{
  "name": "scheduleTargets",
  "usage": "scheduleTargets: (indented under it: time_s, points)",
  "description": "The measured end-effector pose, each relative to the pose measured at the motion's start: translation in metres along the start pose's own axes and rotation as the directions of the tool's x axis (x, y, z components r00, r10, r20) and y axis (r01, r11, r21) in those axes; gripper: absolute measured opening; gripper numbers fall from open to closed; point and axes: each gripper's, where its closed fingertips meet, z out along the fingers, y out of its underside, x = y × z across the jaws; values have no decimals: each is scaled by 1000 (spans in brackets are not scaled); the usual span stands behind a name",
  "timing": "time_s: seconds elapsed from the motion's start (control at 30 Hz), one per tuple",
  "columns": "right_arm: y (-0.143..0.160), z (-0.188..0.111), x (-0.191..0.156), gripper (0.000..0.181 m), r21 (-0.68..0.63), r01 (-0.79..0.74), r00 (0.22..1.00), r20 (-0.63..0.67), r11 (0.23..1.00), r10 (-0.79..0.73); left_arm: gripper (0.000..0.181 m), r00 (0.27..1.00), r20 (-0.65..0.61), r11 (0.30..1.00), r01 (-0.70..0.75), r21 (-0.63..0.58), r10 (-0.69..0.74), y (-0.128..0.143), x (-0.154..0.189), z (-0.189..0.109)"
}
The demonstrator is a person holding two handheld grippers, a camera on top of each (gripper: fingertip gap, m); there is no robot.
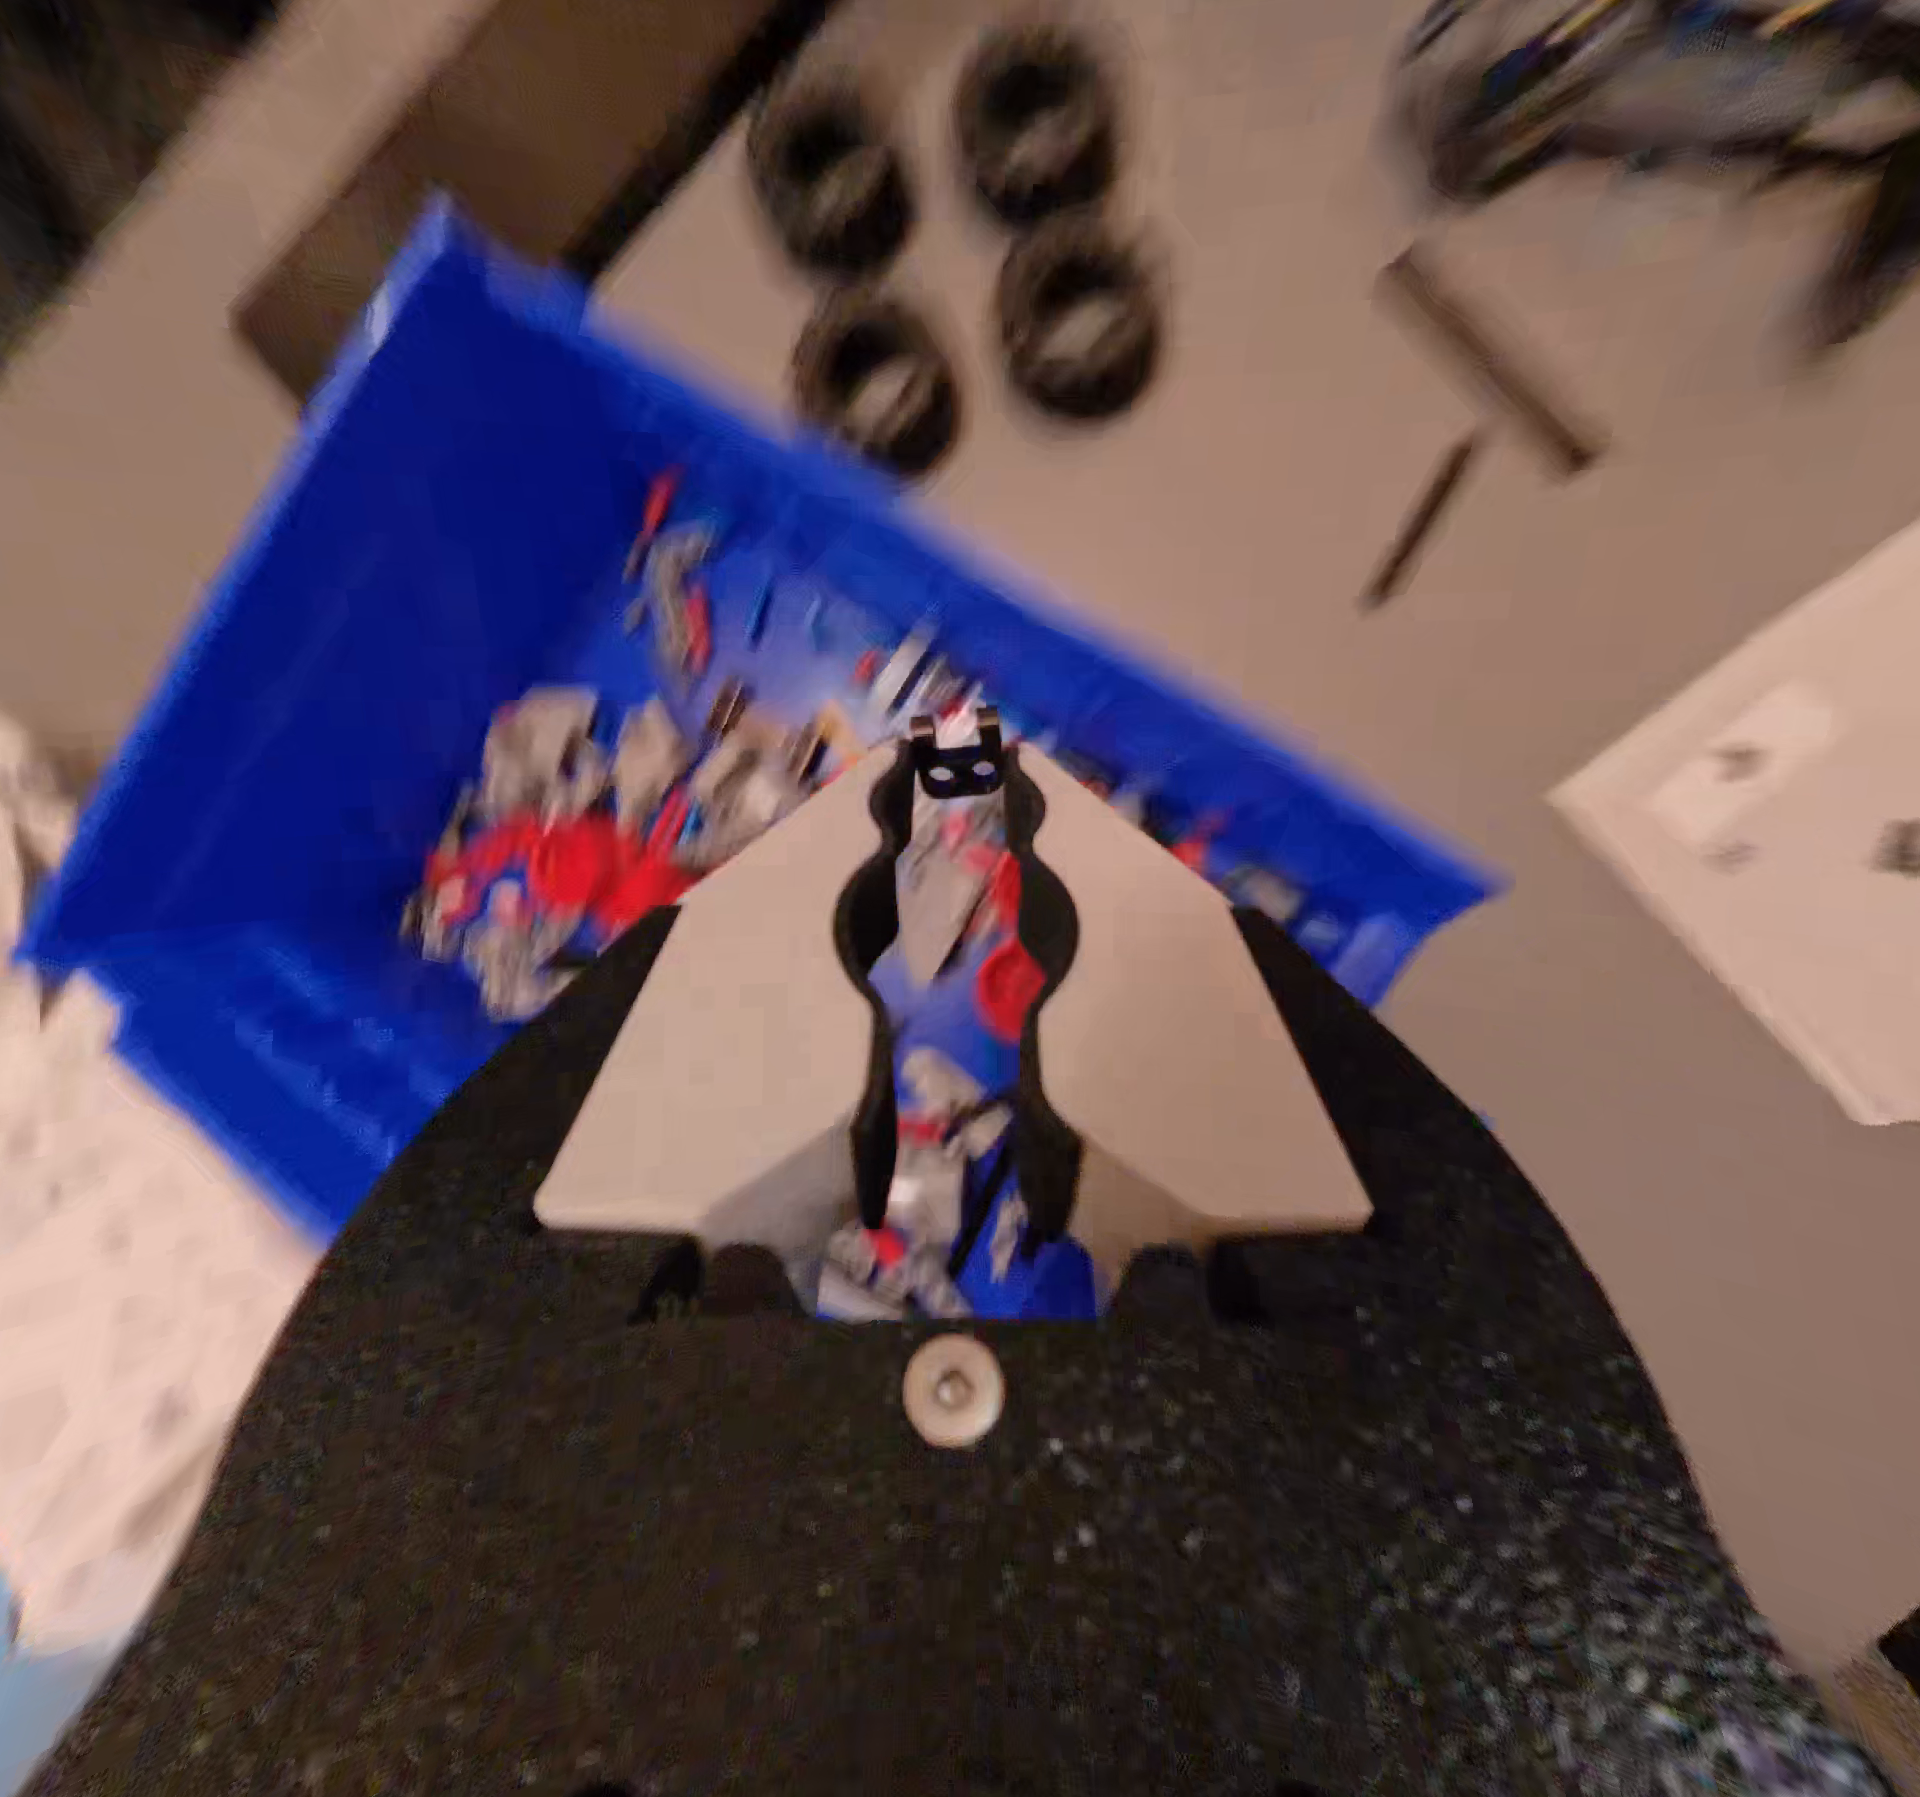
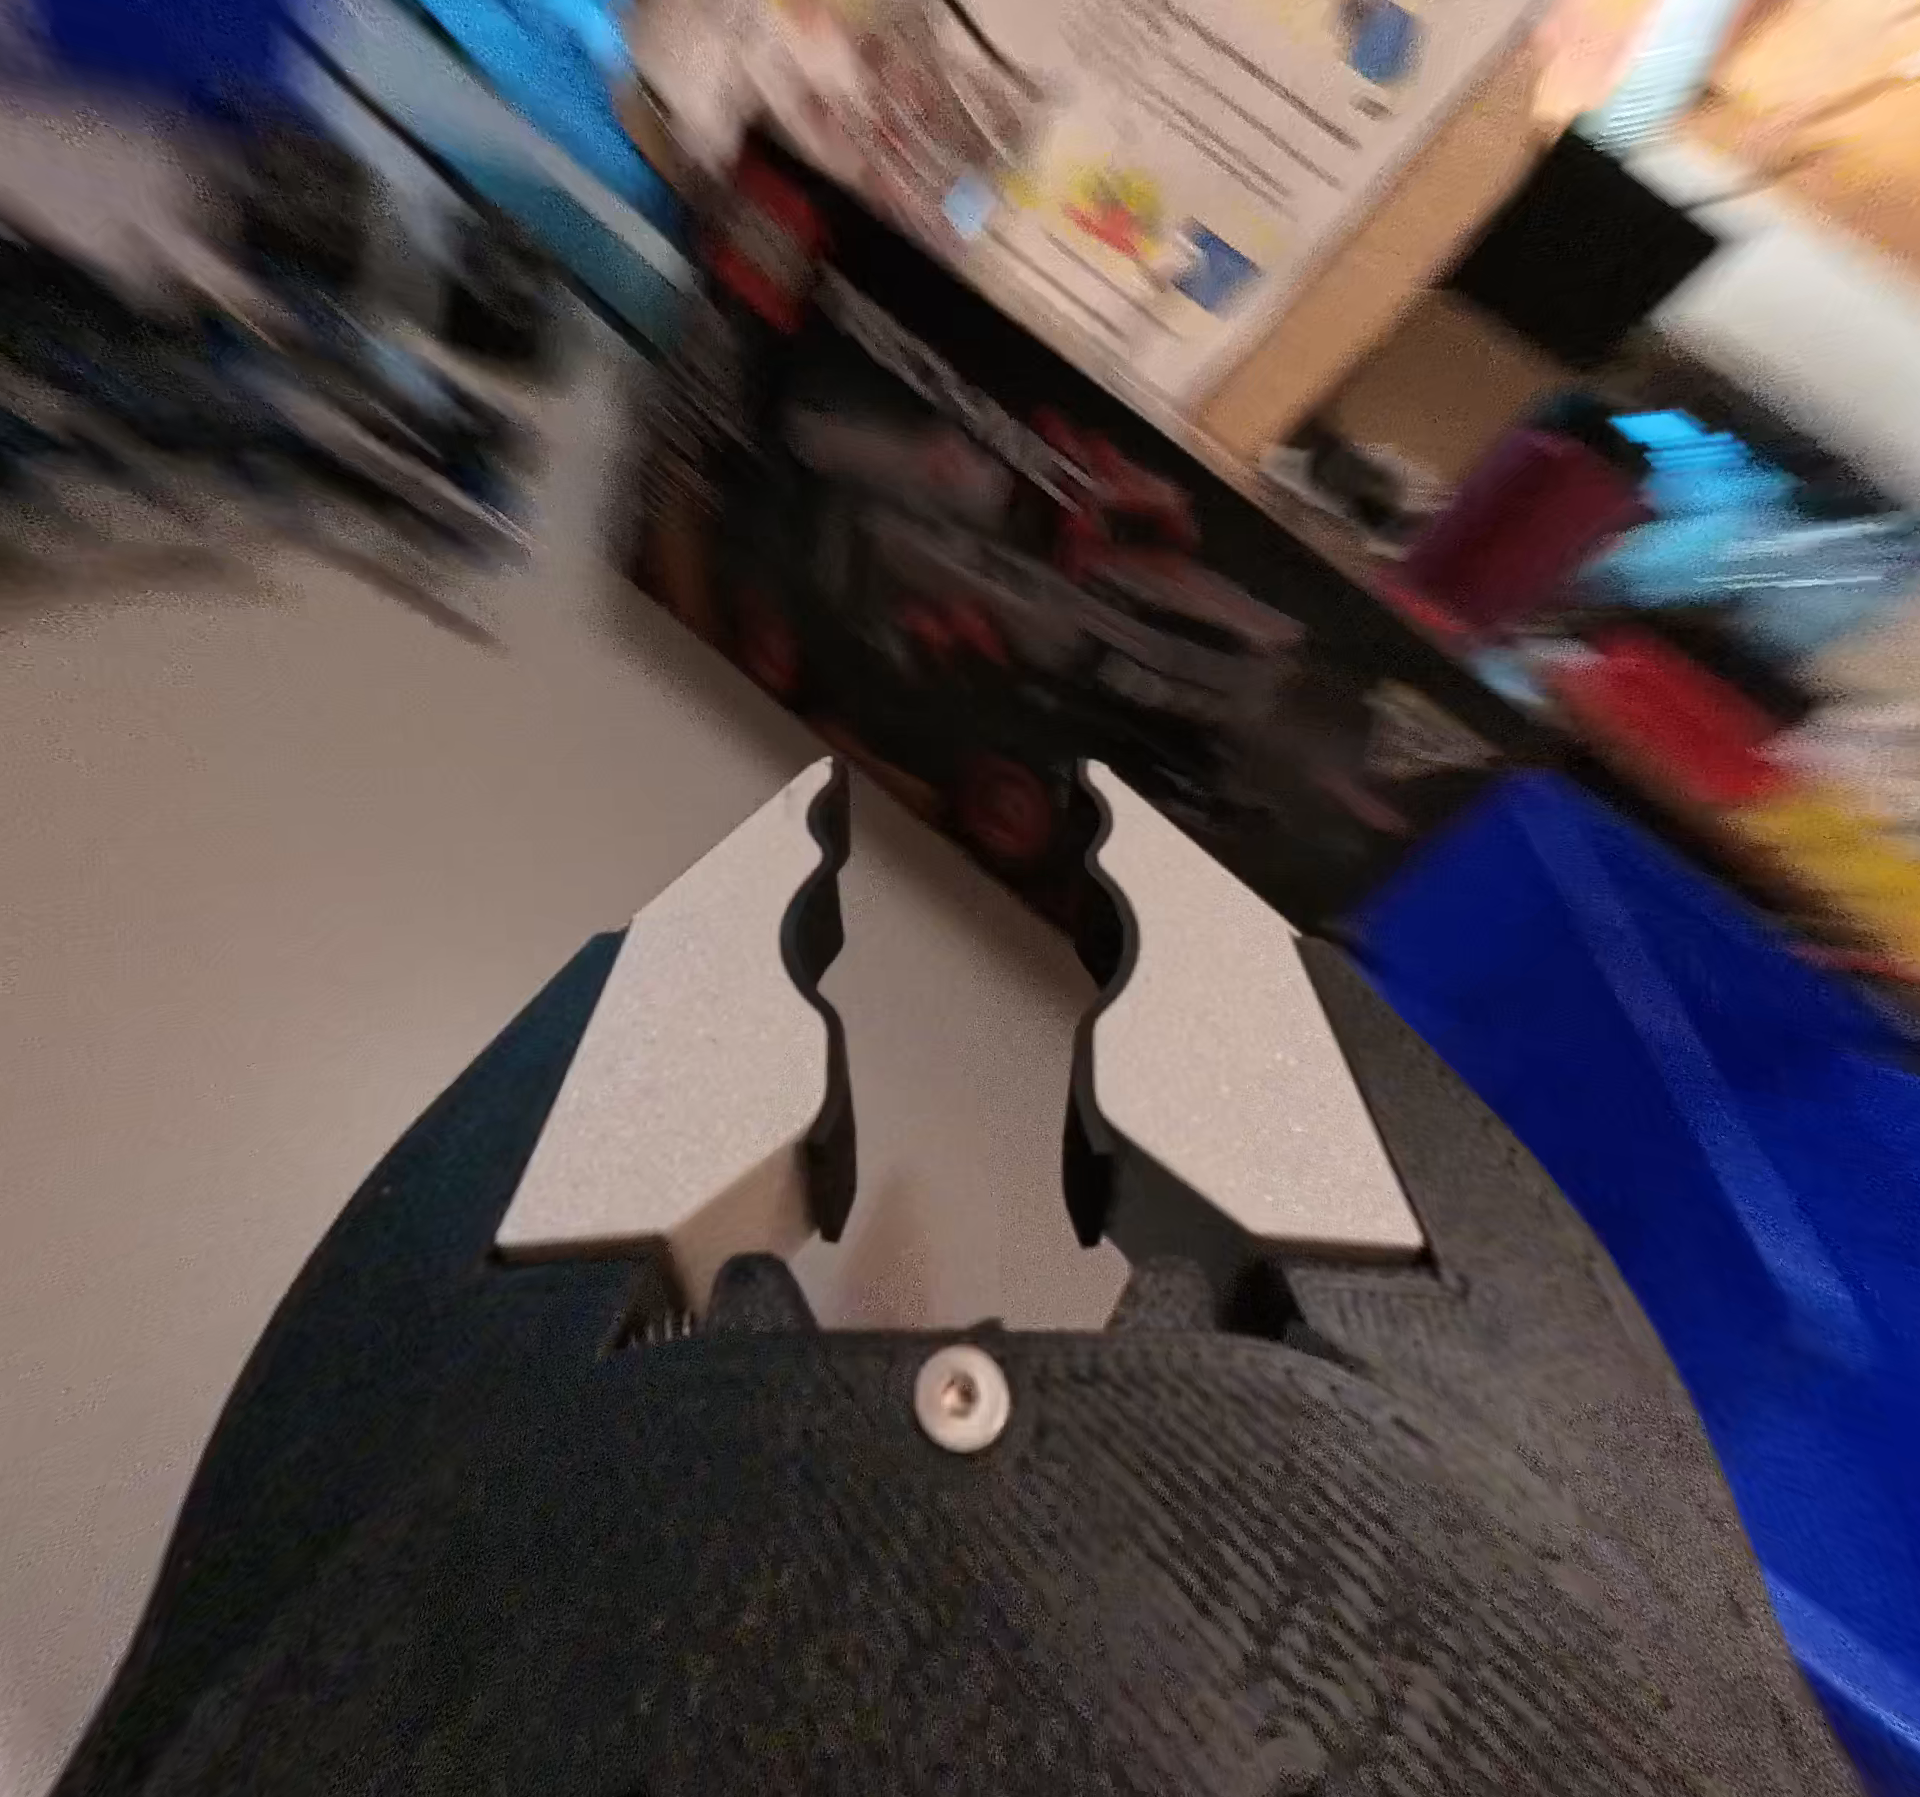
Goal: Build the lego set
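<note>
- The left claw [image 1: 956, 760] is pinching a small black piece [image 1: 958, 779] right at its tips, two little holes showing, with something pale caught just above it.
- Directly beneath and beyond the claw sits the blue bin [image 1: 312, 708], loose red, grey and blue lego parts [image 1: 582, 854] heaped in its near half.
- Beyond the bin, four black tyres [image 1: 956, 230] lie in a cluster on the table [image 1: 1247, 604].
- Far right of them is the partly built model [image 1: 1662, 64], blurred, well apart from the claw; the held piece most likely has to travel that way, up and to the right.
- A white booklet [image 1: 1766, 864] lies at the right edge.
- The right claw [image 2: 961, 791] stands spread with nothing in it, low over bare table, pointing at the dark set box [image 2: 987, 552].
- The left claw looks nearer the job.
</note>
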Motion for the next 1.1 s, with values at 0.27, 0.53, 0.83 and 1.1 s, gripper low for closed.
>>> scheduleTargets:
  time_s: [0.27, 0.53, 0.83, 1.1]
  points:
    - [-95, -26, -83, 34, 59, -564, 682, 596, 824, 424, 14, 886, -180, 839, -315, 444, 428, -106, 183, 23]
    - [-130, -17, -154, 30, -156, -648, 462, 698, 746, 547, 14, 839, 40, 626, -436, 647, 543, -135, 242, 34]
    - [-137, -22, -173, 32, -220, -688, 329, 754, 692, 568, 13, 659, 329, 445, -722, 530, 676, -130, 253, 41]
    - [-138, -18, -173, 8, -181, -694, 363, 748, 697, 555, 13, 548, 433, 374, -824, 426, 715, -127, 255, 48]
